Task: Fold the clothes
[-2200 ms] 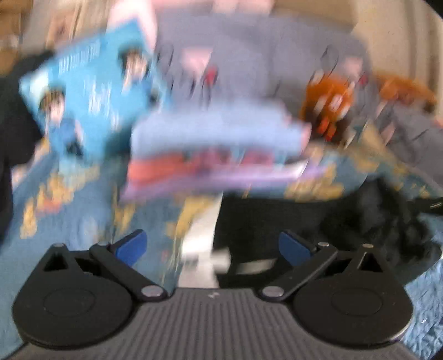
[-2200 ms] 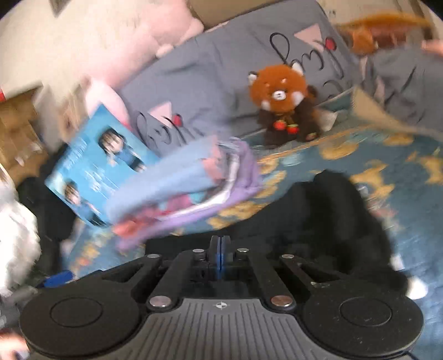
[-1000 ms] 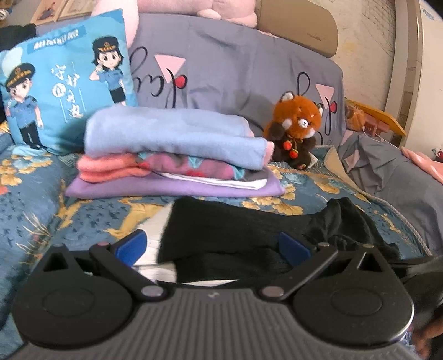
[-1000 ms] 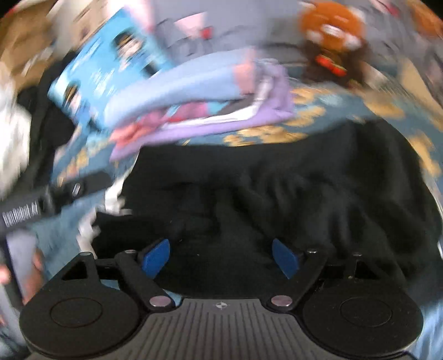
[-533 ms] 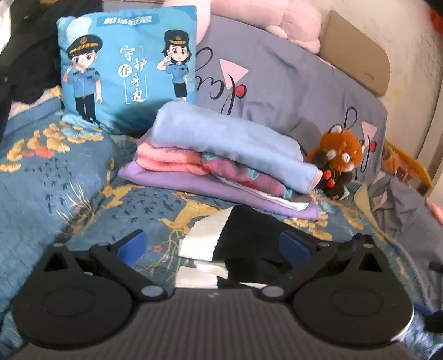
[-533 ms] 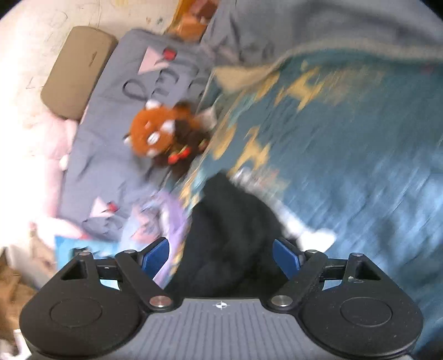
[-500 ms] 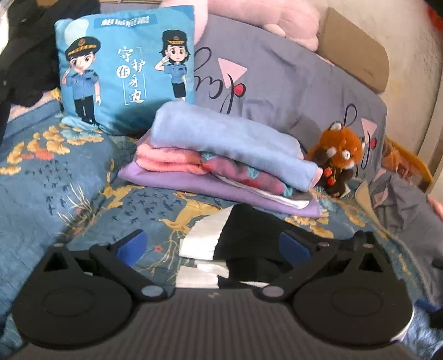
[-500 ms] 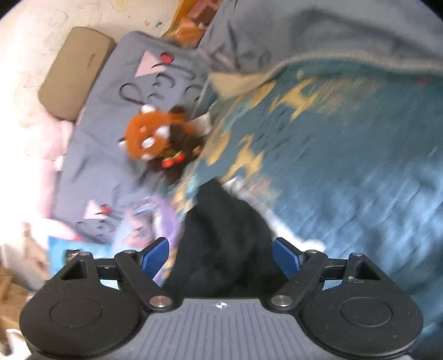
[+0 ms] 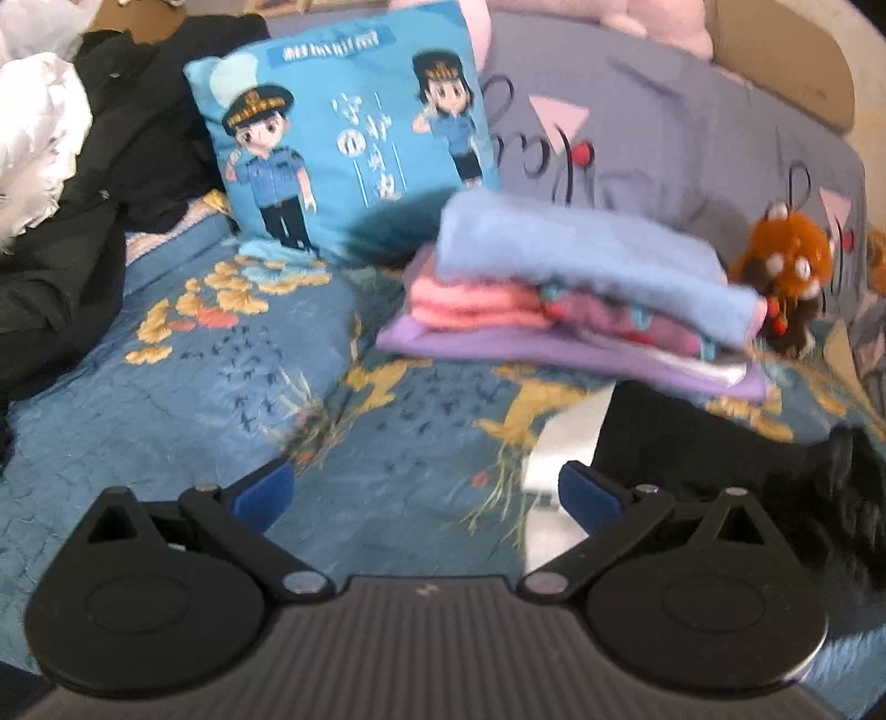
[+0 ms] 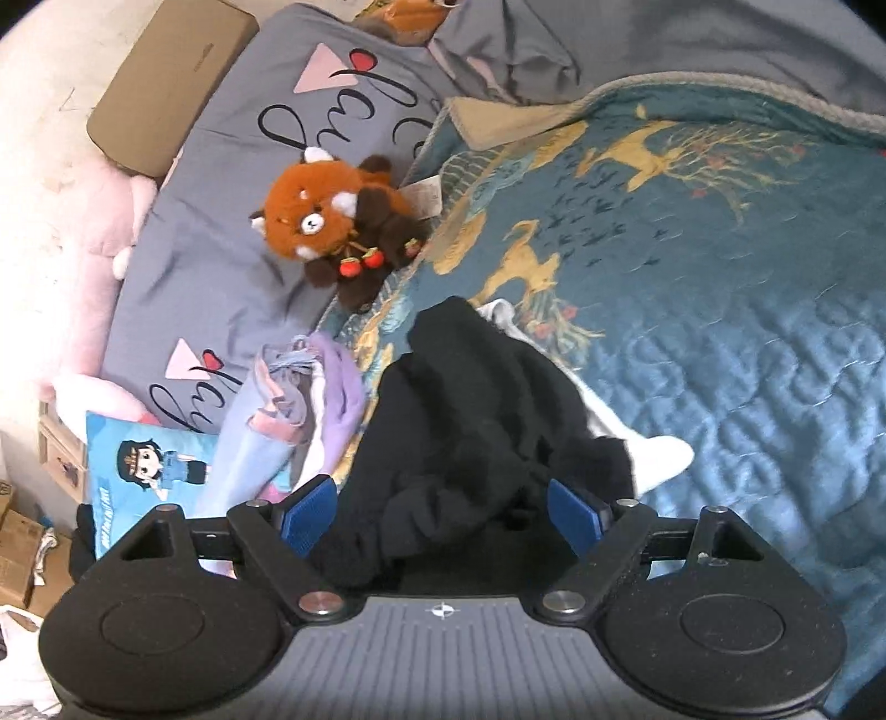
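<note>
A black garment with white trim (image 10: 476,421) lies crumpled on the blue patterned bedspread (image 10: 747,310). In the left wrist view it (image 9: 720,465) lies at the right, its white edge by my right fingertip. My left gripper (image 9: 426,495) is open and empty over bare bedspread, just left of the garment. My right gripper (image 10: 440,512) is open with the garment's near end between its jaws. A stack of folded clothes (image 9: 576,299), light blue on top, pink and purple below, sits behind the garment; it also shows in the right wrist view (image 10: 293,421).
A blue cartoon pillow (image 9: 343,127) leans at the bed's head beside a grey pillow (image 9: 664,138). A red panda plush (image 10: 338,221) sits by the stack. Dark clothing (image 9: 83,210) is heaped at the left. A grey quilt (image 10: 664,39) lies at the far right.
My left gripper has swung left, so the stack and garment now sit further right. My right gripper opened earlier and now faces the black garment closely.
</note>
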### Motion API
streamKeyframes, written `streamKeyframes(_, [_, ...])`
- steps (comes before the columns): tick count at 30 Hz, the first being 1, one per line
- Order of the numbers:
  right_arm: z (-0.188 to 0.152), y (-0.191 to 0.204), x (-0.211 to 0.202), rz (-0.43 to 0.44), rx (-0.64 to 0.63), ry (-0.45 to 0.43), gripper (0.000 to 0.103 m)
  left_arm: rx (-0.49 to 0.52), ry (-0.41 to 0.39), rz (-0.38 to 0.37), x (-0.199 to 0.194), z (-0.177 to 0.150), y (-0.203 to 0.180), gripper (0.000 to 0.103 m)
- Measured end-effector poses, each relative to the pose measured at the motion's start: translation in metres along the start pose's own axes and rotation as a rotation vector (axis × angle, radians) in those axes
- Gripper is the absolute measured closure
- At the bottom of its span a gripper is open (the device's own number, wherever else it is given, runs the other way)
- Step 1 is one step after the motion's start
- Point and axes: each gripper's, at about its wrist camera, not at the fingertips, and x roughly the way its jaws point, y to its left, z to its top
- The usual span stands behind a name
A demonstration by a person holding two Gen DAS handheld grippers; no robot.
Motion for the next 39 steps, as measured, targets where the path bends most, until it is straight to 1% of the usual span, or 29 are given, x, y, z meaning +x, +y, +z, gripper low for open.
streamKeyframes(2, [-0.003,0.003,0.004,0.004,-0.009,0.010,0.020,0.019,0.029,-0.030,0.002,-0.002,0.003,0.001])
streamKeyframes(7, [-0.009,0.010,0.010,0.011,-0.047,0.051,0.020,0.031,0.055,-0.066,0.012,-0.007,-0.001,0.001])
streamKeyframes(10, [-0.007,0.008,0.008,0.011,-0.041,0.041,0.020,0.114,0.044,-0.083,0.015,-0.010,-0.018,0.001])
streamKeyframes(13, [-0.004,0.004,0.008,0.011,-0.020,0.034,0.019,0.205,0.041,-0.138,0.013,-0.013,-0.035,0.000])
streamKeyframes(16, [-0.004,0.002,0.011,0.009,-0.005,0.044,0.018,0.269,0.030,-0.186,0.011,-0.016,-0.048,0.000])
streamKeyframes(18, [-0.005,0.003,0.013,0.007,-0.013,0.056,0.018,0.263,0.026,-0.224,0.013,-0.015,-0.051,0.000])
streamKeyframes(21, [-0.006,0.004,0.014,0.008,-0.024,0.066,0.018,0.190,0.061,-0.276,0.021,-0.012,-0.045,0.001])
streamKeyframes(22, [-0.006,0.004,0.015,0.009,-0.023,0.068,0.018,0.160,0.088,-0.283,0.026,-0.012,-0.043,0.004])
streamKeyframes(23, [-0.006,0.004,0.015,0.010,-0.023,0.069,0.017,0.134,0.116,-0.290,0.031,-0.012,-0.041,0.011])
streamKeyframes(24, [-0.005,0.004,0.015,0.011,-0.020,0.069,0.017,0.120,0.128,-0.298,0.034,-0.012,-0.040,0.015])
streamKeyframes(25, [-0.005,0.004,0.015,0.013,-0.015,0.069,0.017,0.113,0.130,-0.305,0.034,-0.012,-0.039,0.025])
streamKeyframes(26, [-0.005,0.003,0.016,0.015,-0.011,0.069,0.017,0.106,0.133,-0.313,0.035,-0.012,-0.039,0.039])
streamKeyframes(28, [-0.005,0.003,0.017,0.016,-0.009,0.074,0.017,0.092,0.138,-0.329,0.035,-0.012,-0.039,0.052])
streamKeyframes(29, [-0.005,0.004,0.017,0.016,-0.008,0.078,0.017,0.085,0.140,-0.336,0.036,-0.012,-0.039,0.055])
streamKeyframes(31, [-0.006,0.004,0.017,0.018,-0.009,0.082,0.017,0.071,0.145,-0.352,0.037,-0.012,-0.038,0.056])
streamKeyframes(32, [-0.005,0.004,0.017,0.019,-0.008,0.083,0.017,0.063,0.148,-0.359,0.037,-0.012,-0.038,0.061])
streamKeyframes(33, [-0.005,0.003,0.017,0.019,-0.006,0.082,0.017,0.056,0.150,-0.367,0.037,-0.012,-0.038,0.068])
streamKeyframes(34, [-0.005,0.003,0.016,0.020,-0.003,0.081,0.017,0.049,0.152,-0.375,0.038,-0.012,-0.038,0.086])
streamKeyframes(36, [-0.005,0.002,0.016,0.019,0.005,0.079,0.017,0.035,0.157,-0.390,0.039,-0.012,-0.037,0.088])
streamKeyframes(39, [-0.005,0.001,0.016,0.019,0.014,0.081,0.017,0.081,0.121,-0.378,0.032,-0.011,-0.044,0.089])
